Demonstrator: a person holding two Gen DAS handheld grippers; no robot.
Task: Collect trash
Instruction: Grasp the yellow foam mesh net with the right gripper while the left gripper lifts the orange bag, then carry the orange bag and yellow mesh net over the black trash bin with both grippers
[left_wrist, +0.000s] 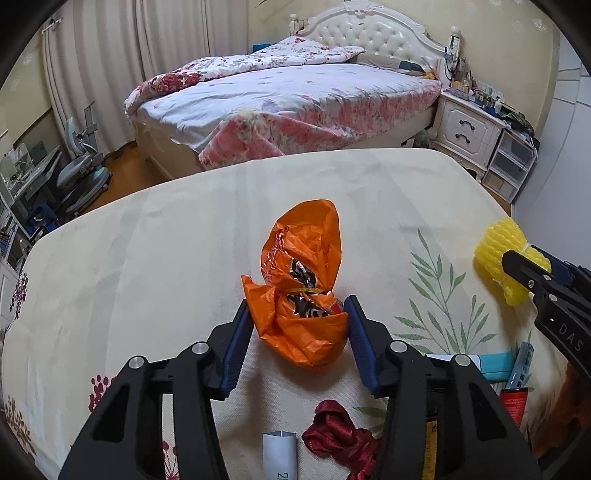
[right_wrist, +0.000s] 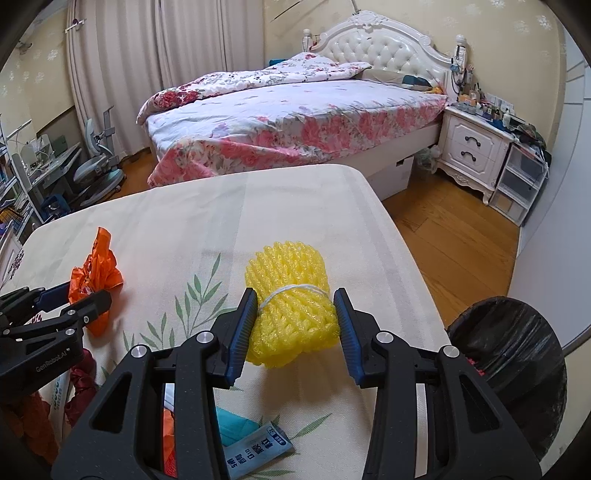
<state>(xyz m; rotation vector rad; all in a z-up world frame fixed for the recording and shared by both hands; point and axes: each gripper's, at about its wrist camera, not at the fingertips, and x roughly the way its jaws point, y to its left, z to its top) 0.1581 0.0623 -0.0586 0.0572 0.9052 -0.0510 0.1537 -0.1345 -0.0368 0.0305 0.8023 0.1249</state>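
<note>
Left wrist: red ribbon (left_wrist: 334, 430), paper tube (left_wrist: 279, 454) beside orange wrapper (left_wrist: 304, 284).

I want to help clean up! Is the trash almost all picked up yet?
Not yet. Nothing looks binned for sure; the bin's inside is hard to see. Right now the left gripper is open around the orange wrapper, and the right gripper is open around the yellow foam net. Both lie on the table. Left over: a red ribbon and a blue packet.
</note>
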